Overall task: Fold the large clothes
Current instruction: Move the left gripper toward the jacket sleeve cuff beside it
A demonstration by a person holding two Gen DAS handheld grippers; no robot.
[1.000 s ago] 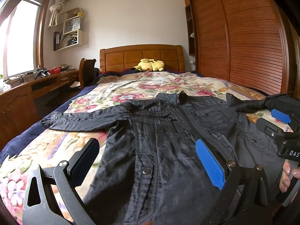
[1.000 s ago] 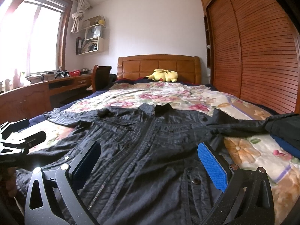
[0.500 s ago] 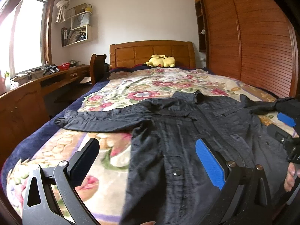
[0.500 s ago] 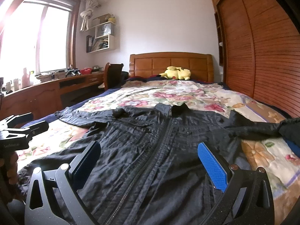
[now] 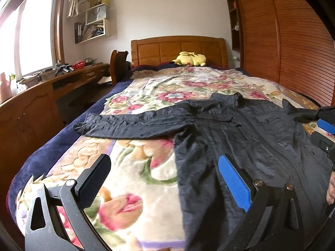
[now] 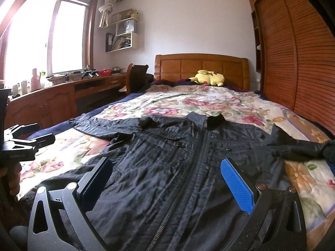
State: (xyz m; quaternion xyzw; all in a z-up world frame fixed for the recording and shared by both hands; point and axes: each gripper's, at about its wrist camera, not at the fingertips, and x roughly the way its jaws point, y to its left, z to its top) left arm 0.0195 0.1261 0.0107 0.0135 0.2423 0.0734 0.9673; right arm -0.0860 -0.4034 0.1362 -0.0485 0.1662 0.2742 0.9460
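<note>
Black jacket (image 6: 188, 167) lies flat before my spread right gripper (image 6: 167, 179); my left gripper (image 5: 163, 179), also spread, straddles its edge.

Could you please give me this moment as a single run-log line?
stage: pre-grasp | left gripper: open, empty | right gripper: open, empty | black jacket: flat on floral bedspread, zipped, sleeves out

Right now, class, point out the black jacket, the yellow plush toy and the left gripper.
black jacket (image 6: 188, 167), right wrist view, front panel by the zipper.
yellow plush toy (image 6: 209, 78), right wrist view, body.
left gripper (image 5: 163, 179), left wrist view, between fingertips.
</note>
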